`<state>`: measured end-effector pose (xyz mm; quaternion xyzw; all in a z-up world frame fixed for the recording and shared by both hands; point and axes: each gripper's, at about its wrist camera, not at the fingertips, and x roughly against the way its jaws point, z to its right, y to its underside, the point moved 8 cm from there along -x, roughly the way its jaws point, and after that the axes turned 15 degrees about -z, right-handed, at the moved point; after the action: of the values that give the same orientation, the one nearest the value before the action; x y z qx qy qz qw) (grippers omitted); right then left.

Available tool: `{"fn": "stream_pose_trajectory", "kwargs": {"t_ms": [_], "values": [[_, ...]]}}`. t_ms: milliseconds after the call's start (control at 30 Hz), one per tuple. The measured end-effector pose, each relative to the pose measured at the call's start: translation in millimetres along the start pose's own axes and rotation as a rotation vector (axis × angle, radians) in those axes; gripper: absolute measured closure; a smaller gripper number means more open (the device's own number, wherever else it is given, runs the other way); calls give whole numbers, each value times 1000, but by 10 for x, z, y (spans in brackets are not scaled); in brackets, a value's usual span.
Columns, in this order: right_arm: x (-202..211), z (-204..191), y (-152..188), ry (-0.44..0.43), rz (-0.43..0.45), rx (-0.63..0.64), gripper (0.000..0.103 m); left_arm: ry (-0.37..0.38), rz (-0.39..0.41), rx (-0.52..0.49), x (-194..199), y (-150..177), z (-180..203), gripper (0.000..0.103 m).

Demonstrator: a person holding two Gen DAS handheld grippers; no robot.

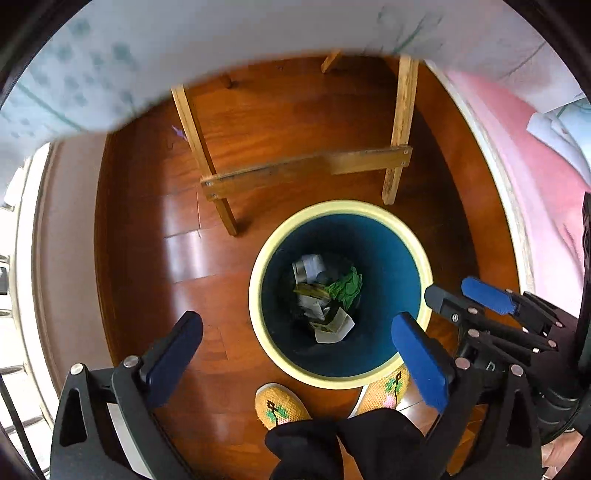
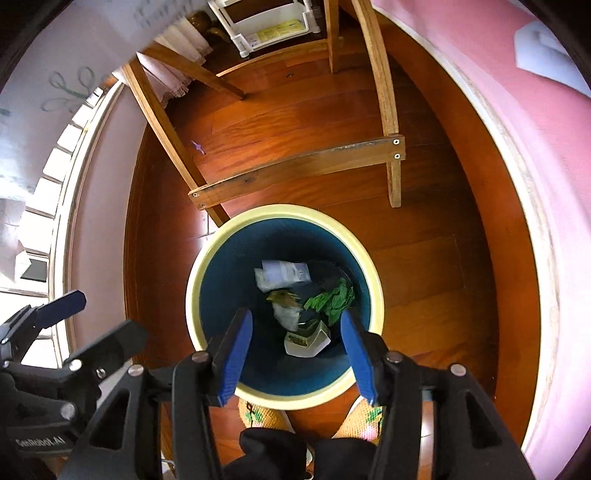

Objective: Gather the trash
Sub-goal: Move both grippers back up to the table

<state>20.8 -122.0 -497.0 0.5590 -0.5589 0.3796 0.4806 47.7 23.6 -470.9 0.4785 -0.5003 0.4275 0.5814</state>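
Observation:
A round trash bin, cream rim (image 1: 255, 295) (image 2: 192, 291) and dark blue inside, stands on the wooden floor right below both grippers. At its bottom lie a crumpled green wrapper (image 1: 347, 288) (image 2: 332, 299), white packets (image 1: 308, 266) (image 2: 280, 275) and a small white carton (image 1: 332, 328) (image 2: 306, 339). A brownish scrap (image 2: 282, 297) looks blurred among them. My left gripper (image 1: 297, 321) hangs over the bin's left half, jaws wide open and empty. My right gripper (image 2: 295, 317) is over the bin mouth, jaws apart with nothing between the blue pads.
A wooden table's legs and crossbar (image 1: 306, 170) (image 2: 295, 170) stand just beyond the bin. A person's orange patterned slippers (image 1: 280, 406) (image 2: 255, 413) touch the bin's near side. Pink fabric (image 1: 535, 166) borders the right, and a white rack (image 2: 266, 22) stands at the far end.

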Motion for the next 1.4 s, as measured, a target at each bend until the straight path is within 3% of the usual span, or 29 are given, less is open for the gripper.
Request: {"fn": "stream_pose_trajectory", "kwargs": {"t_ms": [333,767,1100,1400], "values": [[667,-96,67,-5,60,-39,52,18,63,-9,727,9,76,2],[1989,-312,239,-43,127,-70,52,64,172,-19,2303,140,32,2],[3102,-547,309,-56,271,-64,52,77,311,-75,3523,167,-37,2],[3938,-809,212,10,474,-48,52,66,461,-179,4402,68,-23,2]]}}
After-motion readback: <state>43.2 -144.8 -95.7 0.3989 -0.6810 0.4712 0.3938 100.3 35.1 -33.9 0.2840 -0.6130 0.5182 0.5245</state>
